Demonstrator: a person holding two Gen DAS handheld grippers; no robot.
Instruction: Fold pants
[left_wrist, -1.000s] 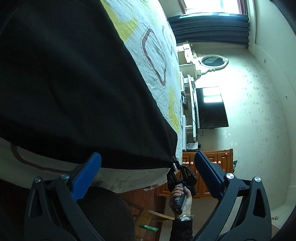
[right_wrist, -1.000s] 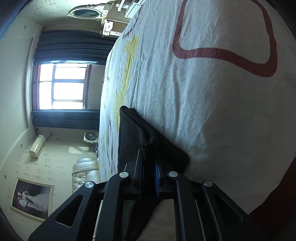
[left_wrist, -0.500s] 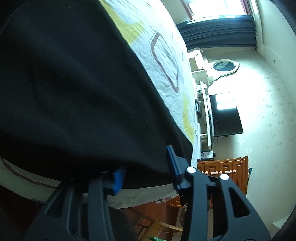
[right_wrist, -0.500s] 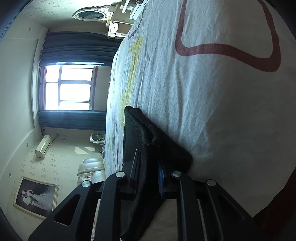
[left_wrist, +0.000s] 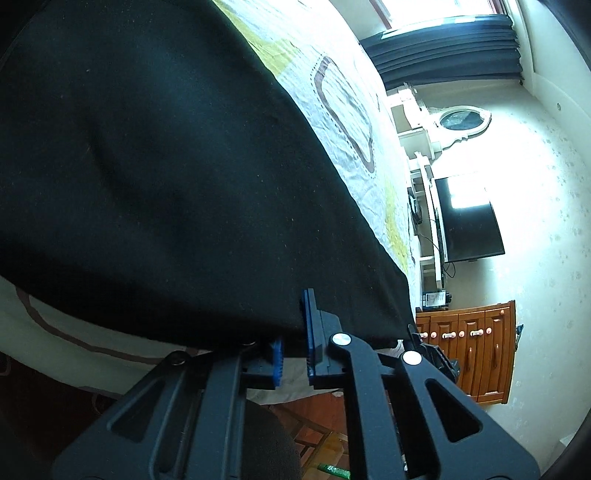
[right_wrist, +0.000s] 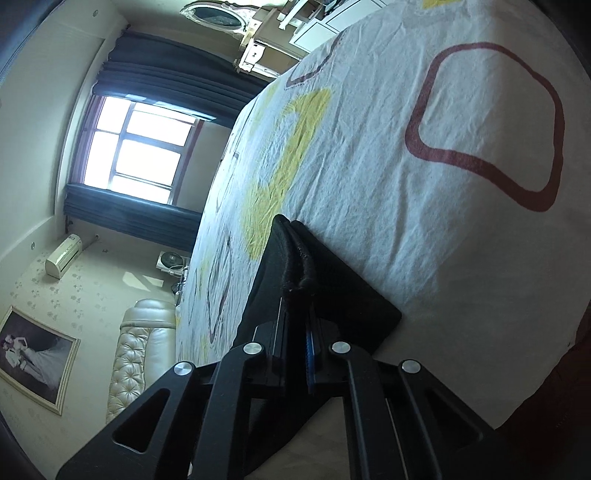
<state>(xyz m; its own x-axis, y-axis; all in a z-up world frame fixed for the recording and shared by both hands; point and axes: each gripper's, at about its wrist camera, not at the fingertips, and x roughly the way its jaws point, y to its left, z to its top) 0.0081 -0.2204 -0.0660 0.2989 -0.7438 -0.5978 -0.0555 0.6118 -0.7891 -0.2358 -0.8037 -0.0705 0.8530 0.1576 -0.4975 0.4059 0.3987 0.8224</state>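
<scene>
Since a second ago, the left gripper (left_wrist: 293, 341) has squeezed its wide-open jaws shut on the near edge of the black pants (left_wrist: 166, 166). Those pants lie flat on the bed sheet (left_wrist: 354, 122). Across the edge, the right gripper (right_wrist: 295, 325) pinches the other corner tight, probably so both can lift together.

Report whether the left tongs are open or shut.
Shut on the black pants: the left tongs have just been closing, blue pads pinching the hem at the bed's edge.

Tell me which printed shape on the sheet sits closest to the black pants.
The solid yellow patch, right at the pants far tip; the big red outline lies farther off.
</scene>
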